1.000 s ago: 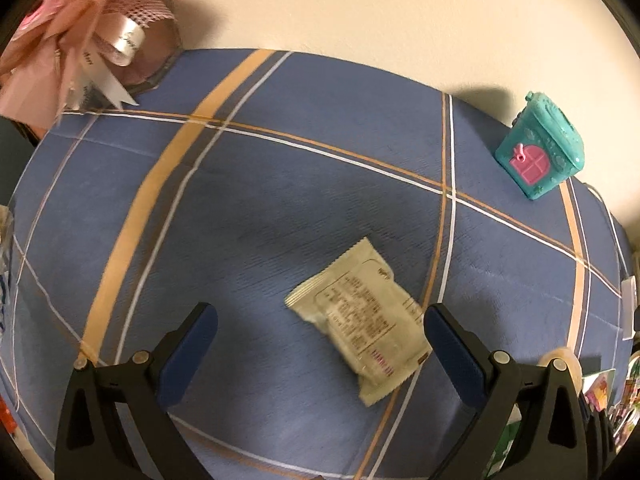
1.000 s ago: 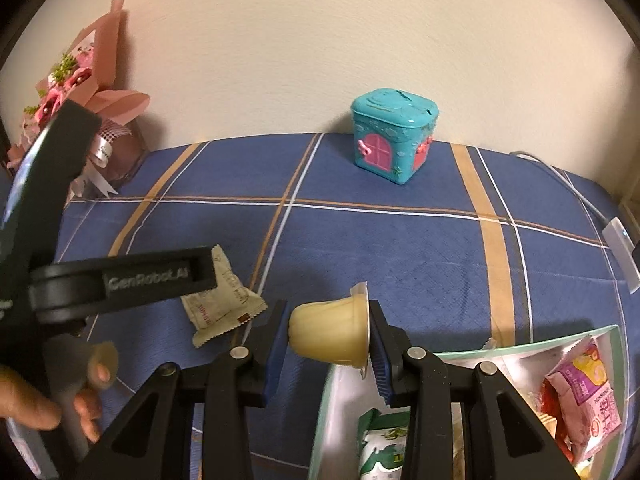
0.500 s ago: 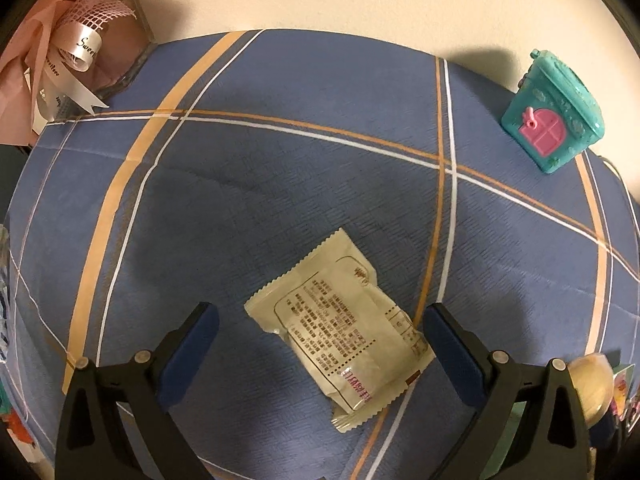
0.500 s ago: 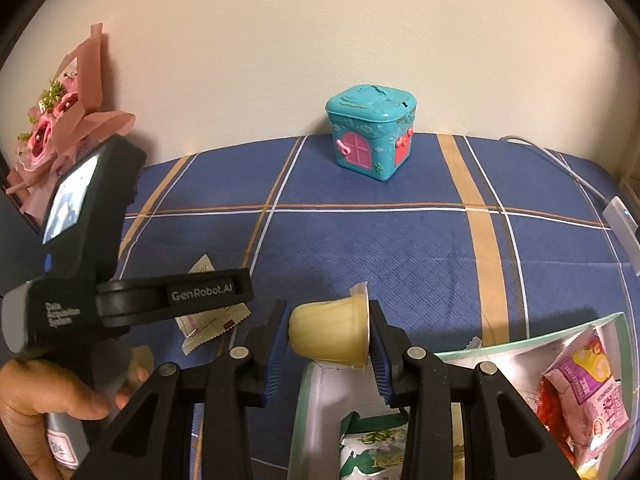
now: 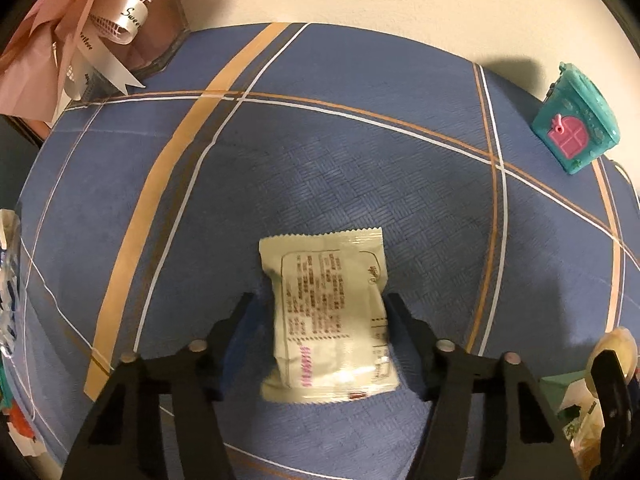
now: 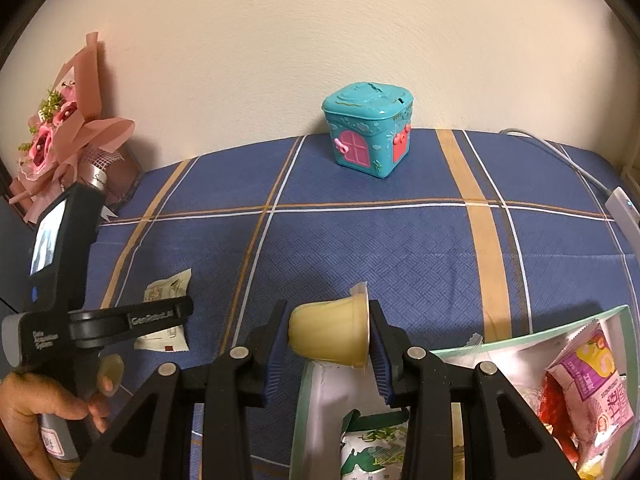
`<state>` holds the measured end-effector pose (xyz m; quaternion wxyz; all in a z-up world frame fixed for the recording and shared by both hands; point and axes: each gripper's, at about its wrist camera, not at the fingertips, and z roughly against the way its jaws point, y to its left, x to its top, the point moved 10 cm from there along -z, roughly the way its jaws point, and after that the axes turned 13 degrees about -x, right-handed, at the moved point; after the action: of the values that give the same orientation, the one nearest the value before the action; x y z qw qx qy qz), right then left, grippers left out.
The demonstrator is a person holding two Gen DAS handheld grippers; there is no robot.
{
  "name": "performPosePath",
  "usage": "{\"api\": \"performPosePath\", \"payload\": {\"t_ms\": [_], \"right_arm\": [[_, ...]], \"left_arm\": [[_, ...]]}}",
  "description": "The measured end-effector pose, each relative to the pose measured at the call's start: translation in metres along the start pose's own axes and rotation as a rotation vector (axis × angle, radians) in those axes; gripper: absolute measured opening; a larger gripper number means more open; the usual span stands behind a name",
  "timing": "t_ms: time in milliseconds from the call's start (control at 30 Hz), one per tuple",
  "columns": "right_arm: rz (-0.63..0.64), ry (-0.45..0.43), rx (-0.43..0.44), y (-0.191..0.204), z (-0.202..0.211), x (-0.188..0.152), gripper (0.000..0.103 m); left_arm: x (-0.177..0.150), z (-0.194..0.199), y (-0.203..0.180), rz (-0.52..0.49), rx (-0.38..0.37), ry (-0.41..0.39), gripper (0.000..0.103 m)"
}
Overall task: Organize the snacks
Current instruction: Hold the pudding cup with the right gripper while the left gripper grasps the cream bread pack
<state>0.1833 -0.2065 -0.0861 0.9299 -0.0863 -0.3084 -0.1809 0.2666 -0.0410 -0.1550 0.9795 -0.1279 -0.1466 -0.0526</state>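
Observation:
A cream snack packet lies on the blue plaid cloth, printed side up. My left gripper has closed in around its lower half, with both jaws against the packet's sides. The packet also shows in the right wrist view, partly hidden behind the left gripper's body. My right gripper is shut on a yellow pudding cup held on its side, just above the near left corner of the green-rimmed snack box. The box holds several packets.
A teal toy house stands at the back by the wall. A pink wrapped bouquet leans at the back left. A white cable and plug lie at the right edge. Some wrappers lie at the far left.
My left gripper moved forward over the packet and its jaws closed from wide open onto the packet's sides. My right gripper kept holding the pudding cup, shifting slightly left along the box edge.

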Motion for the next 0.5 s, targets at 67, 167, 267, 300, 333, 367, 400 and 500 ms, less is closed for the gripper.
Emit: {"api": "performPosePath", "payload": {"t_ms": [67,167,267,300,333,367,400,500], "right_arm": [[0.001,0.001,-0.001,0.000,0.000,0.000,0.040],[-0.002,0.006,-0.001,0.000,0.000,0.000,0.040],[-0.007,0.012,0.002,0.000,0.002,0.000,0.040],[-0.007,0.013,0.004,0.001,0.003,0.000,0.040],[-0.006,0.015,0.005,0.001,0.004,0.000,0.040],[-0.006,0.015,0.005,0.001,0.006,0.000,0.040],[-0.005,0.014,0.006,0.001,0.008,0.000,0.040],[-0.007,0.009,0.009,0.000,0.016,0.002,0.040]], "left_arm": [[-0.007,0.004,0.004,-0.008,0.004,-0.009,0.055],[-0.015,0.009,0.002,0.001,-0.003,-0.025,0.055],[-0.023,0.011,0.002,0.024,-0.016,-0.043,0.054],[-0.026,0.013,0.002,0.030,-0.020,-0.049,0.054],[-0.031,0.015,0.002,0.040,-0.027,-0.056,0.054],[-0.036,0.016,0.001,0.048,-0.033,-0.060,0.054],[-0.040,0.018,0.001,0.060,-0.041,-0.066,0.054],[-0.051,0.026,-0.001,0.077,-0.050,-0.081,0.054]]}}
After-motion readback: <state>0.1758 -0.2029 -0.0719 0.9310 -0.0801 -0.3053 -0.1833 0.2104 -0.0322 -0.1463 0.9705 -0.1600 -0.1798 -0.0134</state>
